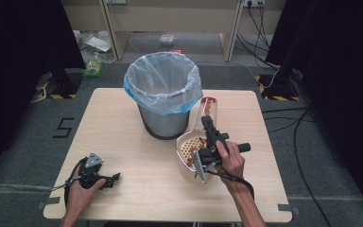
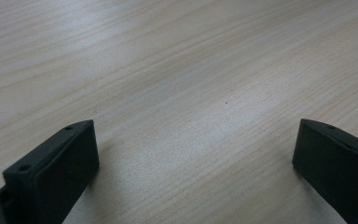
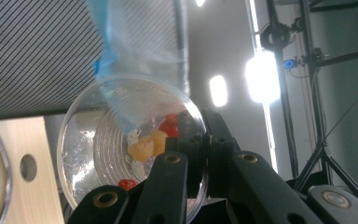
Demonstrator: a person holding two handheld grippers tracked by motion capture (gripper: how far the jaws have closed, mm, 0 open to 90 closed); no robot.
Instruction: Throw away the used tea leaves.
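Note:
A clear plastic cup (image 1: 208, 108) hangs tilted just right of the bin, with my right gripper (image 1: 208, 121) shut on its wall. In the right gripper view the cup (image 3: 98, 154) faces me bottom-on, and yellow pieces (image 3: 147, 147) and red pieces (image 3: 169, 126) lie inside it; the right gripper (image 3: 200, 140) pinches its edge. Below the cup stands a cream bowl (image 1: 179, 152) with brown bits in it. My left gripper (image 1: 115, 178) rests at the table's near left. Its jaws stand open over bare wood (image 2: 196, 140).
A grey bin (image 1: 163, 120) lined with a pale blue bag (image 1: 163, 78) stands at the back middle of the wooden table (image 1: 127, 151). In the right gripper view its ribbed wall (image 3: 32, 51) and the bag's edge (image 3: 121, 56) are just behind the cup.

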